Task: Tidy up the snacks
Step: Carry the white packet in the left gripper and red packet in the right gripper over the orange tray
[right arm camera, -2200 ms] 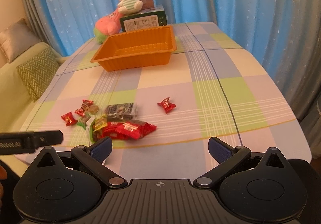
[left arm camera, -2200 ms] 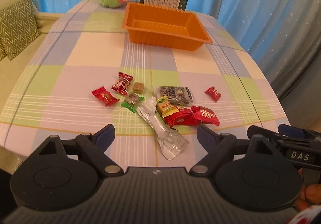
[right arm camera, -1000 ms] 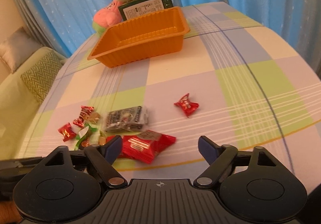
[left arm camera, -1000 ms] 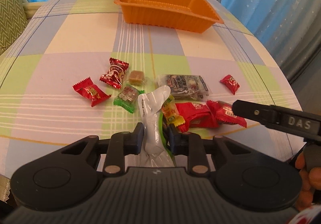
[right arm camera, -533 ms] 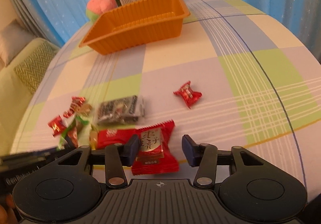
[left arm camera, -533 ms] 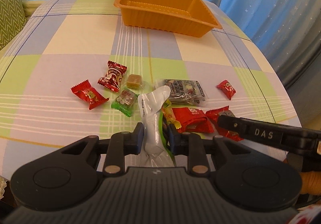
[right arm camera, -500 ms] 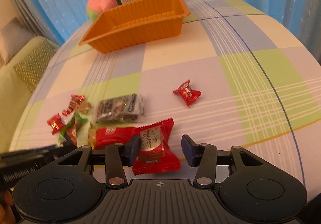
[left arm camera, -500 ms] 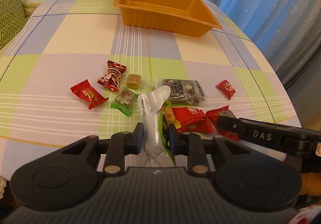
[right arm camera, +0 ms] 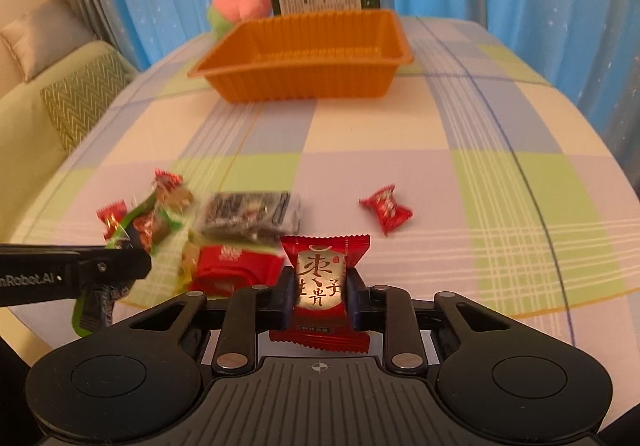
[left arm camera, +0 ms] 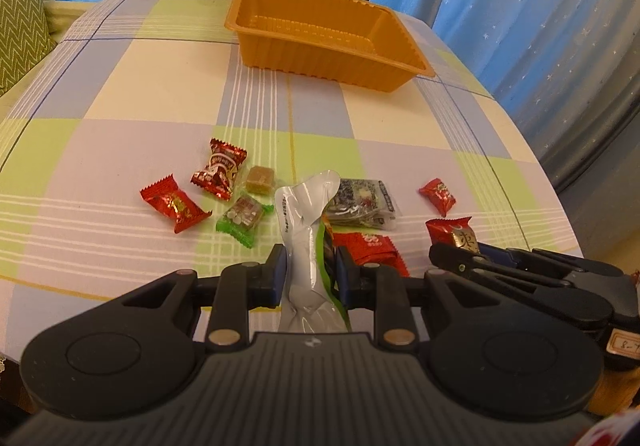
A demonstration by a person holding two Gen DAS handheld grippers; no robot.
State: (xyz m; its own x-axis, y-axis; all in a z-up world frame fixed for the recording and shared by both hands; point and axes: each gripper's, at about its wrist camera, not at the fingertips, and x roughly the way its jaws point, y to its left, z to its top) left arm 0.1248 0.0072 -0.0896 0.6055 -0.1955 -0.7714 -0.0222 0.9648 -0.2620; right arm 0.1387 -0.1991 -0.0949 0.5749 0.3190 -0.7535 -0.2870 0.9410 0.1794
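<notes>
- Your left gripper [left arm camera: 310, 276] clamps a long silvery packet [left arm camera: 305, 230]; two seconds back its jaws stood wide with that packet flat on the cloth ahead.
- Your right gripper [right arm camera: 319, 300] now pinches a red packet [right arm camera: 320, 278] with gold lettering, which half a second ago lay loose between its part-closed jaws.
- Both snacks appear lifted clear of the pile, so two items look ready for the carry.
- The orange tray [left arm camera: 404, 58] sits well ahead of both grippers, nothing inside it, ribbed walls and a flat rim.
- Left on the checked tablecloth [left arm camera: 160, 86], just ahead of your left gripper: crinkly red sweets [left arm camera: 175, 203], a green one [left arm camera: 243, 216], a bare brown cube [left arm camera: 259, 179], a dark flat pack [left arm camera: 362, 202].
- The silvery packet looks slick and crumpled, twisted at its neck; the red one is glossy with saw-tooth ends.
</notes>
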